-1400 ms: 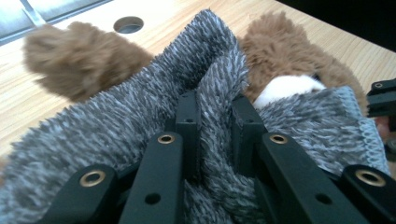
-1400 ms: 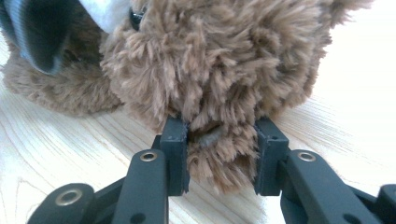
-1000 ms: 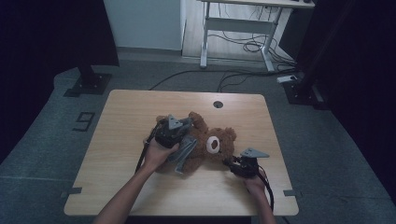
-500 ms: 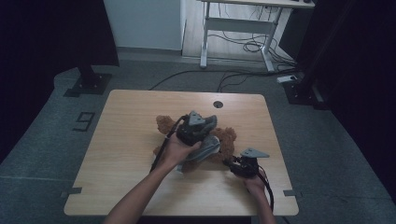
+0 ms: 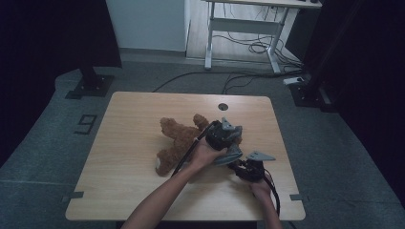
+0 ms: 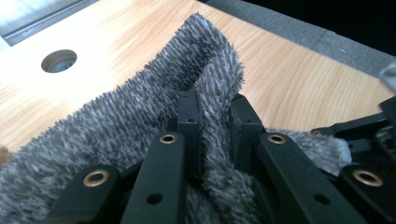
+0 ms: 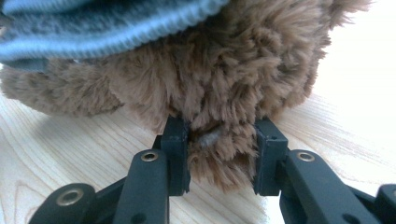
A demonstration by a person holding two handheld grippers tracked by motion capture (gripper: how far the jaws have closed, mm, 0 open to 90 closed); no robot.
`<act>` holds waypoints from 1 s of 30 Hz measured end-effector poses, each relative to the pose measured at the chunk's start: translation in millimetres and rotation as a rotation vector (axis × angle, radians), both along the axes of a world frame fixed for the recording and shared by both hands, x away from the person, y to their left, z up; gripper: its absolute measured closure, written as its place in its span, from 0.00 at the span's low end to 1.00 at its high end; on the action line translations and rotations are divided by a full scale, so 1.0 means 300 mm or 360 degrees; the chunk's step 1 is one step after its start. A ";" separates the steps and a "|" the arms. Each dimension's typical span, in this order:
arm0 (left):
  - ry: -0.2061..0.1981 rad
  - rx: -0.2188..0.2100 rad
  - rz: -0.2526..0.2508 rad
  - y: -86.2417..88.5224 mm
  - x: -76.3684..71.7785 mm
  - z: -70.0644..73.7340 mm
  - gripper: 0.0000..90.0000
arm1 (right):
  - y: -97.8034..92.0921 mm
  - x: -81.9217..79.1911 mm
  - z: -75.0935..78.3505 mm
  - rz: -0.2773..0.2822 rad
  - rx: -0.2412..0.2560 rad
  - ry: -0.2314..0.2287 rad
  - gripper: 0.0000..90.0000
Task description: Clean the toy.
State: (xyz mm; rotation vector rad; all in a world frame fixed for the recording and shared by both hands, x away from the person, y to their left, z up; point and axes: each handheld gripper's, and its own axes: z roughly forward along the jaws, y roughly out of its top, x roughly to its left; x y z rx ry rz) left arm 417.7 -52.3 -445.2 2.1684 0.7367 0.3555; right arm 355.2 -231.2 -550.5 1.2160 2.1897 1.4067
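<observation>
On the tabletop, left gripper pinches soft grey cloth; right gripper clamps the teddy bear, light and squashy.

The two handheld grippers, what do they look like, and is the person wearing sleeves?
Both are black. The left gripper has matte black jaws on link bars with brass-coloured rivets, and so does the right gripper. In the high view, each carries a grey three-cornered plate on top, and a black cable trails back along each forearm. The forearms are bare; no sleeves show.
</observation>
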 end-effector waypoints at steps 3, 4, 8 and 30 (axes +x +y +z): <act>-0.0012 0.0001 0.0009 0.015 -0.003 0.003 0.87 | 0.001 -0.001 0.000 0.0002 -0.0001 0.0000 0.72; -0.0018 0.0004 0.0015 0.022 -0.004 0.005 0.87 | 0.001 -0.001 0.000 0.0003 -0.0001 0.0000 0.72; -0.0033 -0.0011 0.0052 0.055 -0.006 0.010 0.87 | 0.001 -0.001 0.000 0.0004 -0.0001 0.0004 0.72; -0.0047 -0.0107 0.0339 0.442 -0.022 -0.013 0.87 | 0.002 0.005 -0.001 -0.0007 -0.0005 0.0019 0.72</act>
